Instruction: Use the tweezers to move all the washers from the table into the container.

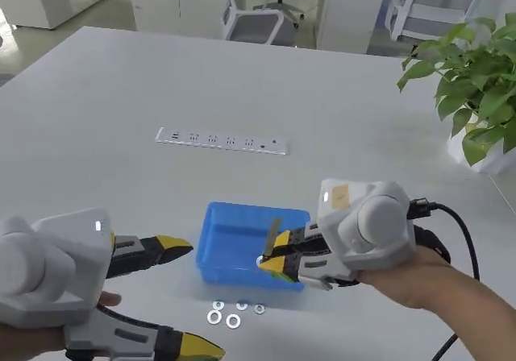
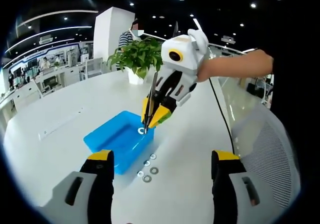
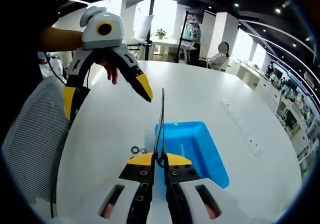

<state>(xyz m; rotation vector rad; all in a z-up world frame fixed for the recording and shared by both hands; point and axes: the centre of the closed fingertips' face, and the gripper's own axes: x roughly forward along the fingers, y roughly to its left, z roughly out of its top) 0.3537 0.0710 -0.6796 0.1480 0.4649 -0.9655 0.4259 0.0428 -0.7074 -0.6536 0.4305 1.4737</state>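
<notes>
Bright, even ceiling light — fisheye edges warped

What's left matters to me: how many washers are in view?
6. Five washers lie clustered on the table just before the container; one sits at the tip of the tweezers over its near edge. Others may be hidden inside.

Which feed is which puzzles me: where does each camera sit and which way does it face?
Head view: on the headset, looking down at the table; left gripper, right gripper and a hand show.
Left gripper view: on the left gripper, looking along its open jaws toward the right gripper.
Right gripper view: on the right gripper, looking along its jaws, shut on the tweezers, toward the left gripper.
Shared: all three see the blue container and washers; the gripper views face each other.
</notes>
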